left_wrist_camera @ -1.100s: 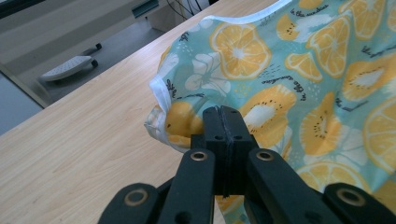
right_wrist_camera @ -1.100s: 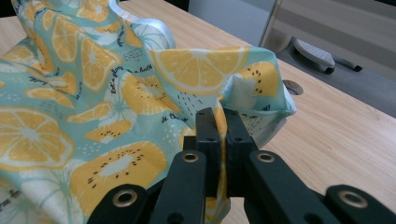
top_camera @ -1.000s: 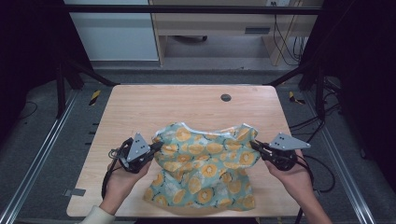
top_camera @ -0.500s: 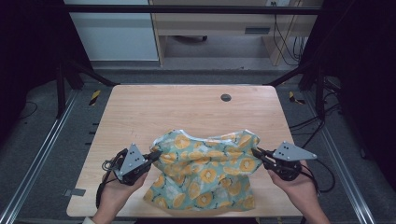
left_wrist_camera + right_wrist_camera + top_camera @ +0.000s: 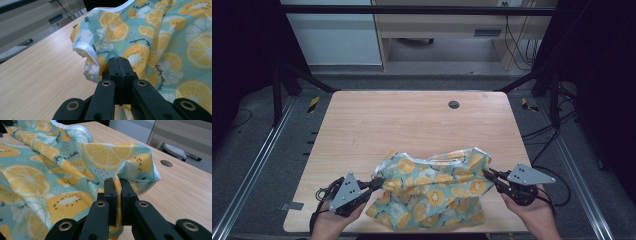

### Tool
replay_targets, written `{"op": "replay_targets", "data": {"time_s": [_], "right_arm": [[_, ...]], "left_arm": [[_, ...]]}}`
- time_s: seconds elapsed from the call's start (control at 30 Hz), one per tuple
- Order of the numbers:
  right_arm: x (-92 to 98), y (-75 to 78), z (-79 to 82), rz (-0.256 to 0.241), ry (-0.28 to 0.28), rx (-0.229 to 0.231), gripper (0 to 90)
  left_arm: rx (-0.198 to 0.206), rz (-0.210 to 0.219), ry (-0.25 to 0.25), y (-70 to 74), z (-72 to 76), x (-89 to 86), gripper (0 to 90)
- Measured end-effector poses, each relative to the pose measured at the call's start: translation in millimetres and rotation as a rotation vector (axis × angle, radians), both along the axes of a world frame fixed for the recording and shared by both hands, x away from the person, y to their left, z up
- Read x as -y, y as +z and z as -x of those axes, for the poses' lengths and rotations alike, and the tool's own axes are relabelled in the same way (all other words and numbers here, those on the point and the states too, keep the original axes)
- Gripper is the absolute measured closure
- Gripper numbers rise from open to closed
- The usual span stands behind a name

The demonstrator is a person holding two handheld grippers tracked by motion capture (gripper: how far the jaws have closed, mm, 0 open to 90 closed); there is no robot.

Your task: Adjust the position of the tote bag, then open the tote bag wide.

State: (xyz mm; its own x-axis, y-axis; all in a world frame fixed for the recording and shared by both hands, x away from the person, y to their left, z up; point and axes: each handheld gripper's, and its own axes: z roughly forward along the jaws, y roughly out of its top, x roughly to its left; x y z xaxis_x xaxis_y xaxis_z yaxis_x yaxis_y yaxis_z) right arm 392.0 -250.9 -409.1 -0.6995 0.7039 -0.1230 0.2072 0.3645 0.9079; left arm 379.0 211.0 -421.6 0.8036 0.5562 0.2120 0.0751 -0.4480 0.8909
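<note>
High view overlooks table (image 5: 412,125); gripper views share cloth (image 5: 160,37) close-up.

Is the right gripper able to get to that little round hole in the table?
Probably not right now: the right gripper is shut on the shirt, and the hole lies well beyond it.

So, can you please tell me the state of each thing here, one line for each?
Left hand-held gripper: shut on the shirt.
Right hand-held gripper: shut on the shirt.
Shirt: crumpled, held at both sides, partly lifted.
Table: bare beyond the shirt, one round hole.
</note>
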Motion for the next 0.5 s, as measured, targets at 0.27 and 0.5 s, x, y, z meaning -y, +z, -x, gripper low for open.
{"op": "replay_targets", "data": {"time_s": [0.27,0.5], "right_arm": [[3.2,-9.5,12.0,-0.008,0.017,-0.015,84.8],[5.1,-15.2,16.5,-0.009,0.029,-0.028,83.2]], "left_arm": [[-0.032,0.012,-0.022,-9.3,3.3,-0.5,90.0],[-0.042,-0.004,-0.036,-14.9,4.8,1.1,90.0]]}}
